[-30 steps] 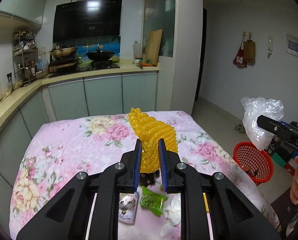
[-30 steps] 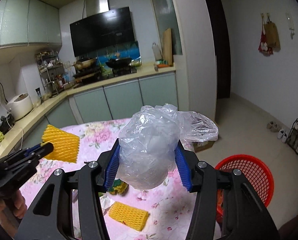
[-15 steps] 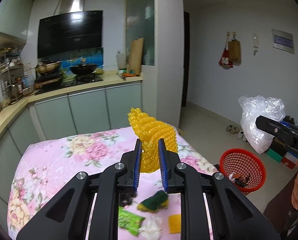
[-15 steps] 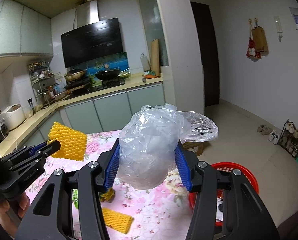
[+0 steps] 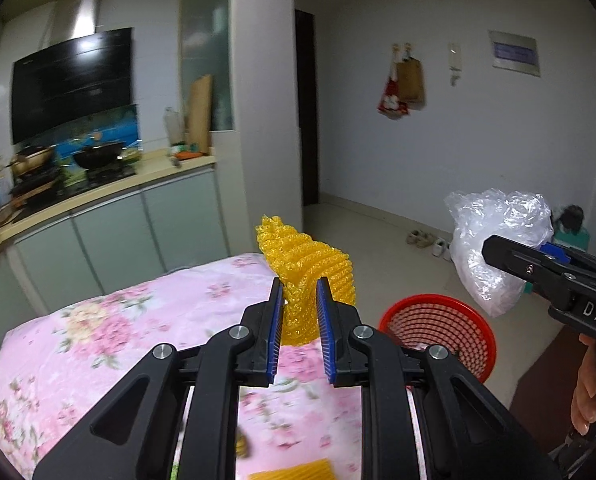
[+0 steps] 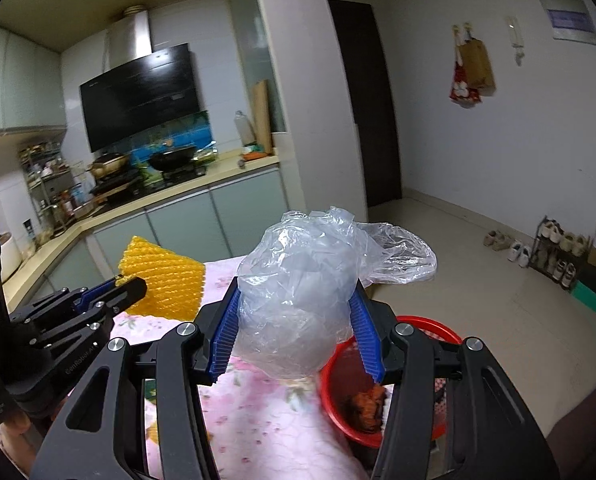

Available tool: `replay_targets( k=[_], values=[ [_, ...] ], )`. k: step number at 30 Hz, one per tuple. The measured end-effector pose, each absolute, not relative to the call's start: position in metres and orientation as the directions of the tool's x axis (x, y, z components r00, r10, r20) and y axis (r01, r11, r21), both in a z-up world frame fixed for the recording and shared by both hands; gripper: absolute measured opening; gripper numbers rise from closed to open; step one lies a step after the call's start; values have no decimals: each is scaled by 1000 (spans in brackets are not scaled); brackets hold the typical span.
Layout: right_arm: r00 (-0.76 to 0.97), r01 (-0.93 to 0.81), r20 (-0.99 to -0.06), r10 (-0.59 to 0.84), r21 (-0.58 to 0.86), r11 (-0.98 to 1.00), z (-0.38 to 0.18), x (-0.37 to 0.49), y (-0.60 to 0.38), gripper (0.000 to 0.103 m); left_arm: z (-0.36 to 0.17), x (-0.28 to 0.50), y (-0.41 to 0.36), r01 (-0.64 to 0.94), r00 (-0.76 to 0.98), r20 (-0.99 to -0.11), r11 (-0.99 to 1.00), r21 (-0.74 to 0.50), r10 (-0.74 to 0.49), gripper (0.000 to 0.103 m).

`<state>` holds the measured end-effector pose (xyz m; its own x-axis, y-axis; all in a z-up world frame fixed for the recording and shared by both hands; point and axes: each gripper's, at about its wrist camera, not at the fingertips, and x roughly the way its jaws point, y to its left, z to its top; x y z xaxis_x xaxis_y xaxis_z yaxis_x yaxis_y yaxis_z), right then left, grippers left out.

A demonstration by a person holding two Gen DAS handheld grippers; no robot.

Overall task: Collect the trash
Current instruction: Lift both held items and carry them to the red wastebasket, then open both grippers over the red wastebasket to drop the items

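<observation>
Yellow foam netting [image 5: 312,268] stands up between the blue pads of the left gripper [image 5: 298,304], whose jaws are pinched almost together on its lower end — the crumpled mesh fans out above the fingertips. Seen from the right wrist, the same netting [image 6: 163,280] juts from that gripper's tip over the near edge of the table [image 6: 265,412], which wears a pink flowered cloth.

Clear, wrinkled plastic bag [image 6: 298,300] fills the right gripper [image 6: 298,320]; its jaws stand partly apart, pressing on the bag's sides, with a loose flap trailing to the right. From the left wrist the bag [image 5: 498,248] hangs in the air above and just right of a red mesh basket [image 5: 438,324].

That basket sits on the floor beside the table's right edge — some dark and orange scraps [image 6: 366,404] lie in its bottom. Another yellow net piece [image 5: 293,472] lies on the cloth near the lower frame edge. A person's fingers [image 5: 586,392] curl around the right gripper's handle.
</observation>
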<state>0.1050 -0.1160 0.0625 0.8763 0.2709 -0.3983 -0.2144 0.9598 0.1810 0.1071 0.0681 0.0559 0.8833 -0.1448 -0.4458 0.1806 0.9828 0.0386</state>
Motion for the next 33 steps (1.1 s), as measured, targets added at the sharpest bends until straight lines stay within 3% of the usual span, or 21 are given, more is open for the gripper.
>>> replay_targets(
  k=[9, 21, 23, 25, 28, 33],
  values=[
    [864, -100, -463, 196, 223, 970, 36, 122, -152, 50, 27, 151, 17, 321, 799, -539, 947, 6, -267, 16],
    [738, 49, -648, 189, 332, 942, -29, 170, -191, 50, -39, 214, -41, 442, 599, -728, 896, -47, -333, 16],
    [714, 59, -670, 203, 346, 936, -39, 177, -192, 51, -46, 219, -44, 446, 577, -747, 894, -54, -332, 16],
    [689, 68, -690, 220, 365, 929, -49, 184, -194, 60, -54, 223, -49, 451, 558, -762, 891, -55, -330, 17],
    [658, 96, -707, 258, 419, 903, -61, 192, -200, 65, -61, 225, -52, 455, 548, -771, 889, -51, -325, 27],
    [651, 110, -701, 292, 467, 877, -65, 195, -209, 70, -61, 224, -51, 450, 564, -765, 893, -31, -311, 52]
  ],
)
